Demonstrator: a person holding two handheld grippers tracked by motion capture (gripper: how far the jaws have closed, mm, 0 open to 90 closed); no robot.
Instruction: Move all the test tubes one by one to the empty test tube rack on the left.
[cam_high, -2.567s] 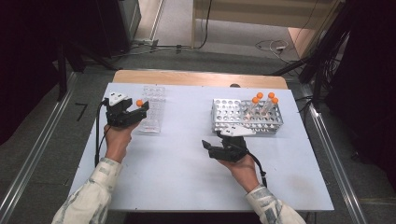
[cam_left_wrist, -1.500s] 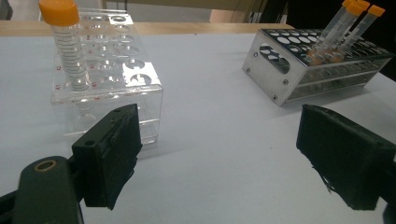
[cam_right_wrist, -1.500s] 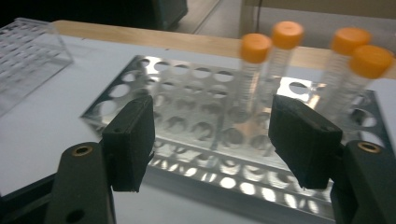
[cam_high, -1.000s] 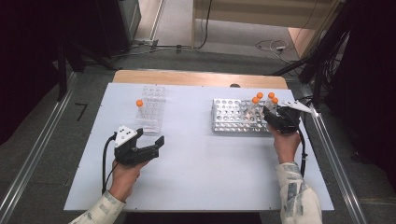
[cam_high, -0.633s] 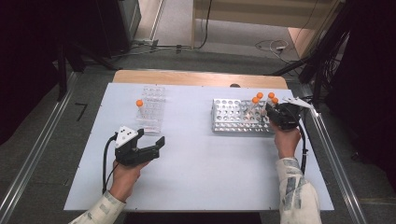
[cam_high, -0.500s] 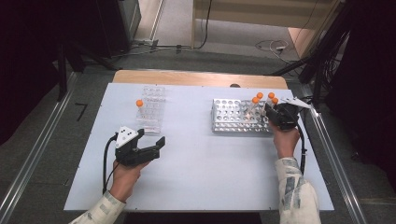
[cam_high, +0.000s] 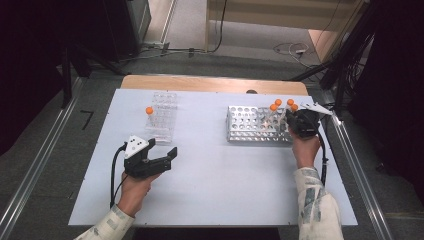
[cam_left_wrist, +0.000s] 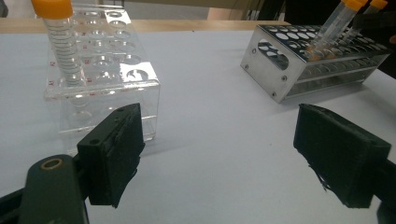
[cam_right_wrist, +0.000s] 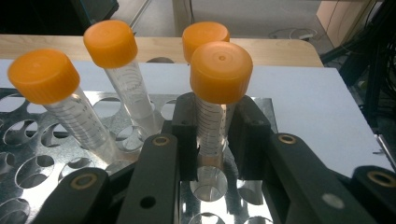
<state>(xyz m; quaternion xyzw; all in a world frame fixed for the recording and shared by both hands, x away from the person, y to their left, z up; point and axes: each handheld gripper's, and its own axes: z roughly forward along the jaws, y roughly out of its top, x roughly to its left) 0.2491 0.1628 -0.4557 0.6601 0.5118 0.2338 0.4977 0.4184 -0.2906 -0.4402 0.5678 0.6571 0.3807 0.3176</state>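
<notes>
now the right gripper (cam_right_wrist: 212, 140) has just clamped a tube (cam_right_wrist: 212, 121).

On the table (cam_high: 215, 200) the clear rack (cam_high: 162, 117) sits upper left of centre with one tube (cam_high: 149, 112) in its left edge, and the metal rack (cam_high: 257, 125) sits right of centre with four tubes clustered at its upper right corner. My left gripper (cam_high: 170, 156) lies on the table in the lower left, just below the clear rack, well apart from the metal rack. My right gripper (cam_high: 291, 120) is at the metal rack's right end, its jaws just closed around one tube (cam_right_wrist: 215, 98) standing in a hole there, the other three tubes (cam_right_wrist: 74, 105) left and behind it.
</notes>
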